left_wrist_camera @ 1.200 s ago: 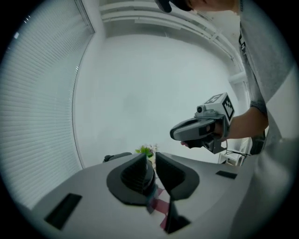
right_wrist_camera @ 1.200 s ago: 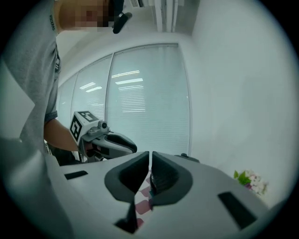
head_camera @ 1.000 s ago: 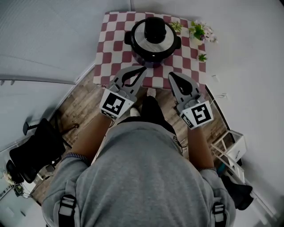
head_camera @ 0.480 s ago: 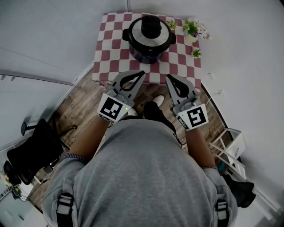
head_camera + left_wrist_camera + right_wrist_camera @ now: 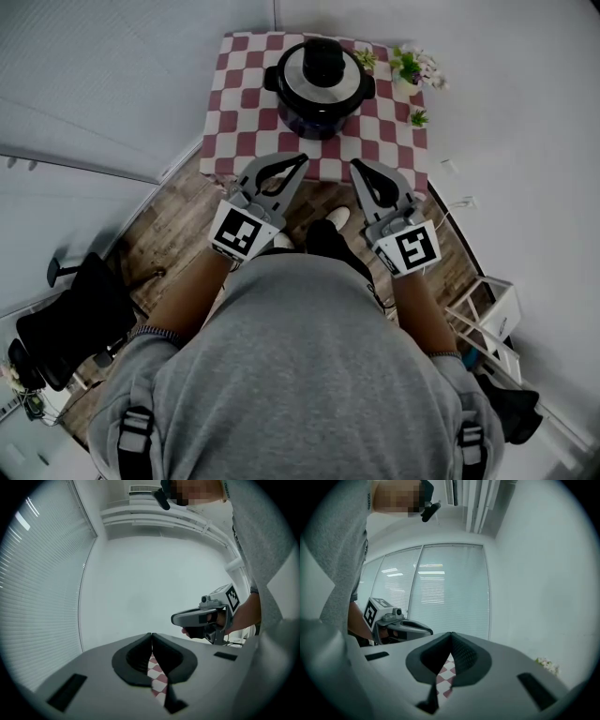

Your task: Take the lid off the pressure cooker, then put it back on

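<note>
**Head view.** The cooker (image 5: 322,94) stands on the far half of the table (image 5: 234,122), on a red-and-white checked cloth (image 5: 246,98). The lid (image 5: 323,80) is seated on the cooker, with its black knob (image 5: 323,60) on top. Flowers (image 5: 413,67) stand just beside the cooker, at the far right corner of the table.

The left hand-held gripper (image 5: 302,157) and the right hand-held gripper (image 5: 356,164) are held side by side and apart from each other. Both point towards the cooker. Their tips appear over the near edge of the table, well short of the cooker, and neither touches it. The floor (image 5: 173,230) below is wood plank.

**Left gripper view.** The jaws are closed, with the tips meeting and nothing gripped. Only the cloth shows through the slot behind the tips. The right hand-held gripper appears at the right, held in a hand. A blind (image 5: 42,597) covers the left side, and a plain wall (image 5: 140,588) lies ahead.

**Right gripper view.** The jaws are closed tip to tip and empty, and the cloth shows through the slot. The left hand-held gripper appears at the left. The flowers are at the lower right.
</note>
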`<state>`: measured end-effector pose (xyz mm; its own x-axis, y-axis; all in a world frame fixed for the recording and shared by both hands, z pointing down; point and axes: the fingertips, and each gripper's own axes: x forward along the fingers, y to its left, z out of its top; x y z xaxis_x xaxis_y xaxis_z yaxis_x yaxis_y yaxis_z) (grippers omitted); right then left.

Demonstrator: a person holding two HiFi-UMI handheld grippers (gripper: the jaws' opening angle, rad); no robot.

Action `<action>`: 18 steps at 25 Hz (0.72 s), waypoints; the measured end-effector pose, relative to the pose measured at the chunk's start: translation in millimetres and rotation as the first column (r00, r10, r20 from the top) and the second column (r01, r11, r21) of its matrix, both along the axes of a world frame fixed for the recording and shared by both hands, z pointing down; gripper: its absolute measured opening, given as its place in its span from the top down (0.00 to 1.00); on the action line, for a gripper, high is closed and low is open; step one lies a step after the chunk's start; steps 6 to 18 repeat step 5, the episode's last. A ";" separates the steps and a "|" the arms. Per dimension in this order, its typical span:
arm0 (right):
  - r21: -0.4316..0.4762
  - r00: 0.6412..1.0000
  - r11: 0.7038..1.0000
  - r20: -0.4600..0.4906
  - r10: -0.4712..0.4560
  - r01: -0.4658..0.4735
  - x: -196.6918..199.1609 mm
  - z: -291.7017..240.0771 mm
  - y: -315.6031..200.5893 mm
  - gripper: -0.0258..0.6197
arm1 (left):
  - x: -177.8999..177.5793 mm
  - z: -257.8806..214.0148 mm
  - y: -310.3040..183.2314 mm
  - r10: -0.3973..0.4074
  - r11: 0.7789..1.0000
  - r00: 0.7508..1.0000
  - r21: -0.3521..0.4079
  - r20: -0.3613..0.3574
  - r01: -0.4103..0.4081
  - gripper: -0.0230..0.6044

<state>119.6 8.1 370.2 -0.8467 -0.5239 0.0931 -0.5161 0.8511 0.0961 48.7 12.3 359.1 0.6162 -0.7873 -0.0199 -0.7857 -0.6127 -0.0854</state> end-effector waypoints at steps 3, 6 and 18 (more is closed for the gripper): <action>-0.001 1.000 1.000 -0.009 -0.005 0.005 -0.3 0.0 0.3 0.95 | -0.6 -1.3 1.0 0.000 1.000 1.000 -0.003 -0.002 0.000 0.94; -0.002 1.000 1.000 -0.022 -0.006 0.006 0.4 0.2 -0.2 0.95 | -0.8 -4.0 0.9 -0.001 1.000 1.000 0.001 -0.005 0.001 0.94; -0.002 1.000 1.000 -0.022 -0.006 0.006 0.4 0.2 -0.2 0.95 | -0.8 -4.0 0.9 -0.001 1.000 1.000 0.001 -0.005 0.001 0.94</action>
